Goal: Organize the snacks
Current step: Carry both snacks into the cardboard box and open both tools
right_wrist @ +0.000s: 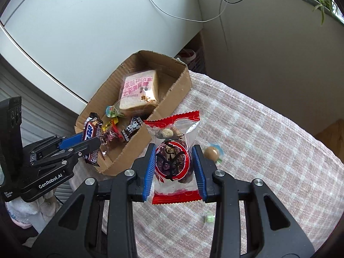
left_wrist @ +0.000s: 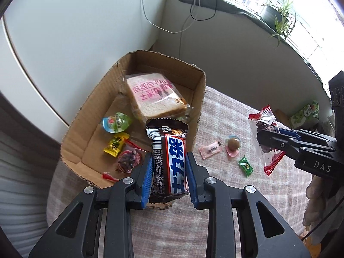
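Both point steeply down. The left hand-held gripper (left_wrist: 168, 167) clamps a chocolate bar (left_wrist: 169, 157) over the box (left_wrist: 90, 99); the right hand-held gripper (right_wrist: 174, 167) pinches a red packet (right_wrist: 174, 157) above the surface (right_wrist: 258, 150) — loose sweets (left_wrist: 210, 149) lie beside.

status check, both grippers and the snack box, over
Left gripper shut on chocolate bar, over the cardboard box. Right gripper shut on red date packet, beside the box. Nothing in the way.

left gripper (left_wrist: 169, 167): clamped on load | right gripper (right_wrist: 174, 167): clamped too (both pitched steeply down)
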`<state>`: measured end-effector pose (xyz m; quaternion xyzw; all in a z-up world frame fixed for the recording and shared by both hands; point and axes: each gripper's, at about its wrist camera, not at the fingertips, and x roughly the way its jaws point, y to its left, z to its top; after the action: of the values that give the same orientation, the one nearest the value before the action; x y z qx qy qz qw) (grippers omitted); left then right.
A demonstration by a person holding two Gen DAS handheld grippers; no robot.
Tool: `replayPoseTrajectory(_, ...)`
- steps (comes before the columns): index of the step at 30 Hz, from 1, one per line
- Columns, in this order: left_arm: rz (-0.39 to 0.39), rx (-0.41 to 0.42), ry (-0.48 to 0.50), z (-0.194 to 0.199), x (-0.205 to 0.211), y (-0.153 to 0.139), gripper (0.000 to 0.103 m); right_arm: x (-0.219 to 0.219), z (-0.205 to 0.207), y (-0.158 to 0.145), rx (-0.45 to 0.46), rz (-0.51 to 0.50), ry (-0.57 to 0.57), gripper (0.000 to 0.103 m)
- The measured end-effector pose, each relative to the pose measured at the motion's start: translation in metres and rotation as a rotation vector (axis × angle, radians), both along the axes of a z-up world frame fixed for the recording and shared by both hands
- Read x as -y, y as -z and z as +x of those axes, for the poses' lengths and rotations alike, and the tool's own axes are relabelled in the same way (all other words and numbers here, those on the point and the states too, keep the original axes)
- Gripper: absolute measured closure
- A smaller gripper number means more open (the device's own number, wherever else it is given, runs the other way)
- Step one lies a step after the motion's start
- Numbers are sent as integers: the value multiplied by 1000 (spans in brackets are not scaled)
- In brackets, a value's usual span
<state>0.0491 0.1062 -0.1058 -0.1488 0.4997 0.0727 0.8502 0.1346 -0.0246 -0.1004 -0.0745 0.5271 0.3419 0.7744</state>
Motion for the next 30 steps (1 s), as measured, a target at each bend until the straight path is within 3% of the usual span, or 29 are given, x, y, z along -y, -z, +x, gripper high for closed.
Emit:
replayPoseTrajectory(14,19,-17,-57,3,-36,10,75,-73,19,10,19,-37,-99,68)
replayPoseTrajectory(30,17,-43,-70,14,-55,24,75,-105,36,30,-9,-65,-121,68)
